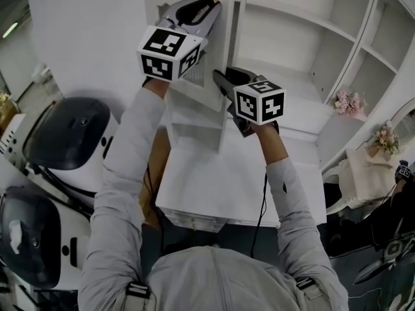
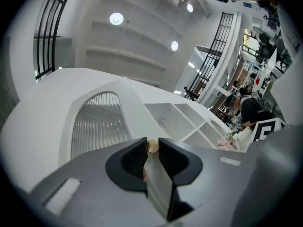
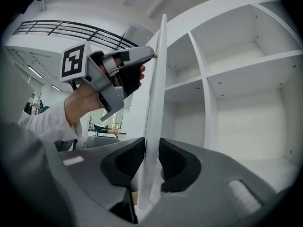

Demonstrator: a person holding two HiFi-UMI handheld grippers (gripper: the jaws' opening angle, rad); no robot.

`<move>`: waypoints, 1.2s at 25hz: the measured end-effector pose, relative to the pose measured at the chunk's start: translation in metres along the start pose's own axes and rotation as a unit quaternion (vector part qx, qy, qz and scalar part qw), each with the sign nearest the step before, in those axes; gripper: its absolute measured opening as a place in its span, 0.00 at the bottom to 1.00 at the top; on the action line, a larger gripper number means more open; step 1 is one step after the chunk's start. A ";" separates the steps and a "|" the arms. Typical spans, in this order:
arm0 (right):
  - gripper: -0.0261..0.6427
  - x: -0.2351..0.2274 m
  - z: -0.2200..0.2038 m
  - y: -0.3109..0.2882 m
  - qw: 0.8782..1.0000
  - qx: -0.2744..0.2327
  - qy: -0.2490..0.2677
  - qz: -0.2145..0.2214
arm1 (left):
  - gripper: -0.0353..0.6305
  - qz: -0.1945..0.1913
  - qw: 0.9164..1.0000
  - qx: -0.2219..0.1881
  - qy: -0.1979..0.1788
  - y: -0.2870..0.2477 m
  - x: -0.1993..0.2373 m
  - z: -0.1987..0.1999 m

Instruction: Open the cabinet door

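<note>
Gripping one white arched-panel cabinet door [image 3: 155, 79], swung edge-on from the white open-shelved cabinet [image 3: 246, 56], are two grey grippers: the left gripper [image 2: 152, 148] pinches its edge at the single brass knob [image 2: 152, 146], and the right gripper [image 3: 151, 157] clamps that edge lower down.

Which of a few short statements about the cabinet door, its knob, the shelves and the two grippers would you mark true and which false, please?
1. The cabinet door stands open, with shelves showing behind it. True.
2. The right gripper is empty and clear of the door. False: the door's edge stands between its jaws, which close on it.
3. The left gripper has a small knob between its jaws. True.
4. The shelves are stacked with books. False: those seen in the right gripper view hold nothing.
</note>
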State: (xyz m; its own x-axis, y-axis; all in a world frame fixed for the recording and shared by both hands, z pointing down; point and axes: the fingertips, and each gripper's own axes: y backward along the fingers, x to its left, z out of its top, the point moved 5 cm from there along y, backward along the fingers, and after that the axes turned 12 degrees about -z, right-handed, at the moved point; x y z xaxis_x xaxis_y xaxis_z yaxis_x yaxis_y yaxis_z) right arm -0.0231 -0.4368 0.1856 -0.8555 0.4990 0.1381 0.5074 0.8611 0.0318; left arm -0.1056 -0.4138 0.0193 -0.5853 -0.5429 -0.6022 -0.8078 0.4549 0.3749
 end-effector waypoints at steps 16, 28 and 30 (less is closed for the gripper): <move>0.16 0.116 0.009 0.016 0.997 -0.017 -0.052 -0.060 | 0.18 -0.072 0.996 -0.052 0.033 0.103 0.023 0.028; 0.20 0.208 0.022 -0.008 0.996 -0.010 -0.032 -0.080 | 0.21 -0.072 0.995 -0.045 0.050 0.180 0.070 0.032; 0.21 0.223 0.024 -0.016 0.996 -0.010 -0.013 -0.082 | 0.21 -0.068 0.996 -0.043 0.049 0.193 0.080 0.031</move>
State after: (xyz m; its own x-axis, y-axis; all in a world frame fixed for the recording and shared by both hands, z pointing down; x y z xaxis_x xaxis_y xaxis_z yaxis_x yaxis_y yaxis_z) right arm -0.2245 -0.3365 0.1927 -0.9296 0.3539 0.1034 0.3619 0.9294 0.0725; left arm -0.3061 -0.3475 0.0221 -0.4710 -0.6638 -0.5809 -0.8804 0.3122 0.3570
